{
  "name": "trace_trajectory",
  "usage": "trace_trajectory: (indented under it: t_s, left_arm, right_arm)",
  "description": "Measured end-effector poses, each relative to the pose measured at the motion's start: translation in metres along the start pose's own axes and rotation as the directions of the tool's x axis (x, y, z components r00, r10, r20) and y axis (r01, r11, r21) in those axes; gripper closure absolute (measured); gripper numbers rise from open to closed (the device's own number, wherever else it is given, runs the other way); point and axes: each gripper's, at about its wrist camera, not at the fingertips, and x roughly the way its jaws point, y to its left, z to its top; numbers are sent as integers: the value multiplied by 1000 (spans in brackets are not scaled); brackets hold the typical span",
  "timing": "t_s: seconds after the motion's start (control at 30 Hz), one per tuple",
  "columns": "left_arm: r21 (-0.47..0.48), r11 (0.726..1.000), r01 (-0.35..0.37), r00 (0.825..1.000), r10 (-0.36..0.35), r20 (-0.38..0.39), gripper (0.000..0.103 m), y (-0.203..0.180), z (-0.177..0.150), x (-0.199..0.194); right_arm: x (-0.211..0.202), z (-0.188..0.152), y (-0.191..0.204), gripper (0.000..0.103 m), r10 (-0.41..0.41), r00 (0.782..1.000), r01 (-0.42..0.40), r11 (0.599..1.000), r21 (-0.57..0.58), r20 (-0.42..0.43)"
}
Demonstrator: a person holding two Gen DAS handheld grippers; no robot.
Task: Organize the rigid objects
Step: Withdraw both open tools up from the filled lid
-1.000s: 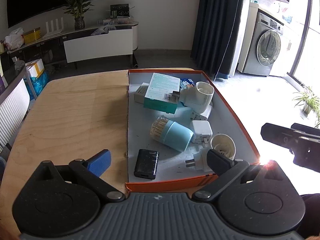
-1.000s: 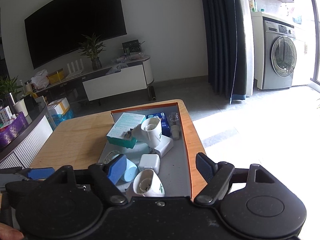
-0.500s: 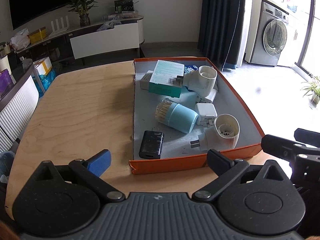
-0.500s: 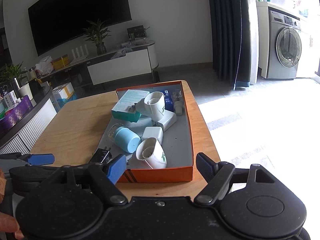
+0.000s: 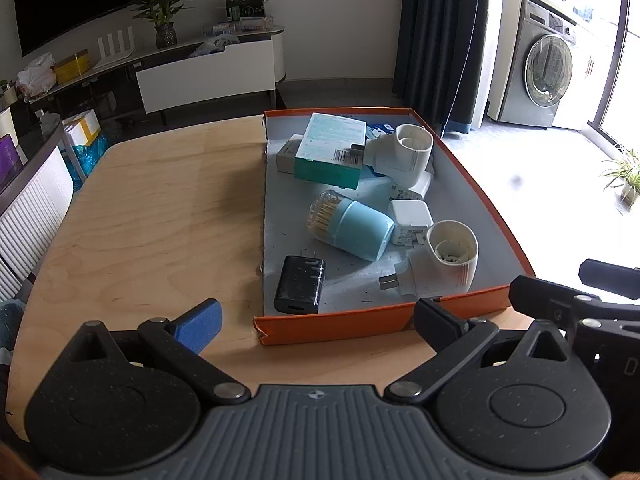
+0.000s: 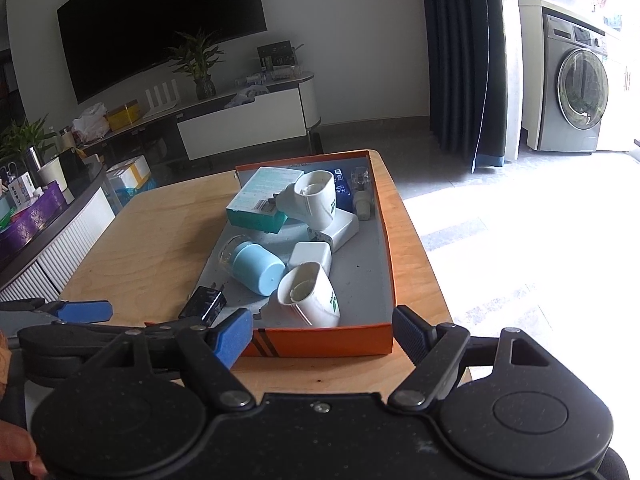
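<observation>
Your left gripper [image 5: 318,322] has its jaws spread wide with nothing between them; they hang above the wooden table [image 5: 160,216], just short of the near wall of the orange box [image 5: 340,326]. Your right gripper [image 6: 324,330] is likewise wide apart and empty, its blue-padded finger [image 6: 236,334] and black finger framing that same near wall from the other side.

Just ahead of your left jaws, inside the box at its near left corner, a black charger [image 5: 300,285] lies flat. To the right of it, straight beyond your right jaws, a white plug-in device [image 6: 308,296] lies on its side with its round opening up. Behind these a light blue toothpick holder [image 5: 350,226] lies tipped over, the clear end with toothpicks pointing away to the left, and a small white adapter [image 5: 411,220] sits touching it on the right.

Farther from both jaws, at the back of the box, a teal and white carton [image 5: 332,152] rests tilted on a smaller white carton [image 5: 286,156], with a second white plug-in device [image 5: 402,154] leaning against it. A small clear bottle [image 6: 361,194] lies along the far right wall.

In the right wrist view your left gripper's blue pad [image 6: 84,311] shows off to the left, over the table.
</observation>
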Motion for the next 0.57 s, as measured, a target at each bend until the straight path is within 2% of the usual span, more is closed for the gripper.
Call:
trace_trajectory:
  t_s: [0.57]
  left_arm:
    - [-28,999,17,1000,-17,0,0,4,-2,2]
  right_arm:
    - [2,-1,1,12,-2,1000,2,1000,-6,-9]
